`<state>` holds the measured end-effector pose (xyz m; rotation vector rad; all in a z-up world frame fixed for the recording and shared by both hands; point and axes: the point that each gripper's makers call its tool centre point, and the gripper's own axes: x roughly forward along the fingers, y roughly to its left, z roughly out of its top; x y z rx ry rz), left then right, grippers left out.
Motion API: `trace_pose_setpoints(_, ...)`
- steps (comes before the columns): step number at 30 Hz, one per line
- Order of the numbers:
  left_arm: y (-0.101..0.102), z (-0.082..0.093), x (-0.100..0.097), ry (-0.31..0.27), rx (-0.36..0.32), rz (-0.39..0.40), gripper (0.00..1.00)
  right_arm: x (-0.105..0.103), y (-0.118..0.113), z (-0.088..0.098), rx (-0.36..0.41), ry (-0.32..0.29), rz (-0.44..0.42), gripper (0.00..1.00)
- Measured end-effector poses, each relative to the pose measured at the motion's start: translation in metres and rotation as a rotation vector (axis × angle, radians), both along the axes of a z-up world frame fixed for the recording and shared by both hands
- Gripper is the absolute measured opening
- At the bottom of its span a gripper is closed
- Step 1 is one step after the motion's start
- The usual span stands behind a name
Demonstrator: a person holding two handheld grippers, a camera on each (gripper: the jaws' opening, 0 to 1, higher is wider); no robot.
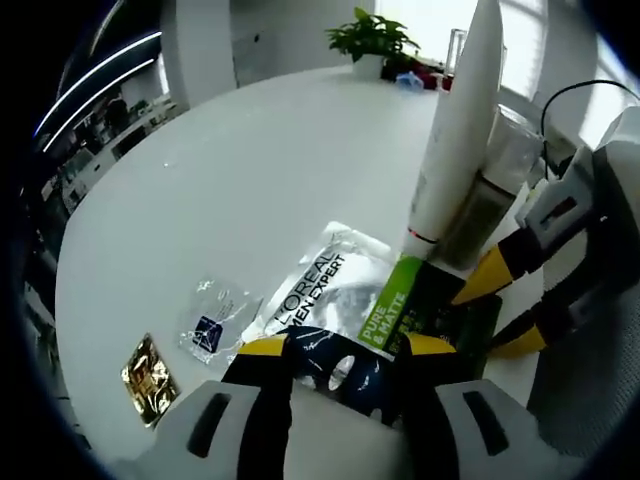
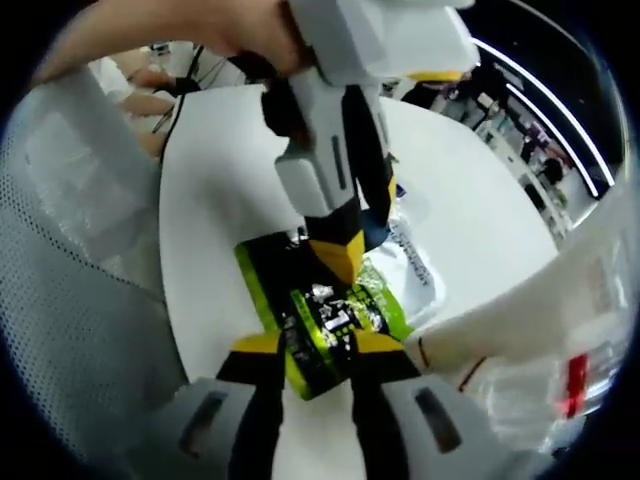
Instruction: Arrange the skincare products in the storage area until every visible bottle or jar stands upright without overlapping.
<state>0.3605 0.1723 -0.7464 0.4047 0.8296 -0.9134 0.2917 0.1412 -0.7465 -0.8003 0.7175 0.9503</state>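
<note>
Near the table's (image 1: pixel 230 160) edge closest to the person, both grippers work one green-and-black sachet (image 2: pixel 325 320) — the right gripper (image 2: pixel 318 352) has its jaws closed on one end while the left gripper (image 1: pixel 335 352) nips dark packaging at the other, probably to lift it off the L'Oréal sachet (image 1: pixel 320 290) underneath. A tall white tube (image 1: pixel 455 130) stands upright just beside them. Both grippers angle steeply down.

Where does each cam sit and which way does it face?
Left gripper view: rides the left gripper, looking across the white table at the green sachet, L'Oreal sachet and white tube; right gripper enters at right.
Right gripper view: rides the right gripper, facing the left gripper and a hand.
Shared: green sachet, table, both grippers.
</note>
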Motion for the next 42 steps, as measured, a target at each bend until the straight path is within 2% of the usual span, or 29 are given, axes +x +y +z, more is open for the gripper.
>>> trace_pose_setpoints(8, -0.002, 0.001, -0.007, 0.02, 0.012, -0.038, 0.44, -0.001, 0.0, -0.001, 0.011, 0.017, -0.009, 0.24)
trace_pose_setpoints(15, -0.004, 0.015, -0.016, 0.012, 0.005, -0.066, 0.44, 0.0, 0.001, 0.0, 0.0, 0.002, 0.003, 0.25)
trace_pose_setpoints(18, 0.0, 0.022, -0.016, -0.007, 0.024, -0.069, 0.44, 0.001, 0.001, 0.0, -0.002, 0.0, 0.009, 0.25)
trace_pose_setpoints(21, 0.004, 0.03, -0.017, -0.021, 0.019, -0.061, 0.44, 0.001, -0.001, 0.0, 0.007, 0.012, 0.0, 0.26)
trace_pose_setpoints(24, 0.008, 0.036, -0.02, -0.034, 0.018, -0.056, 0.45, 0.002, -0.003, 0.002, -0.01, -0.002, 0.008, 0.27)
trace_pose_setpoints(42, 0.029, 0.083, -0.029, -0.129, -0.024, 0.025, 0.5, -0.006, 0.009, 0.052, 0.136, -0.052, 0.014, 0.28)
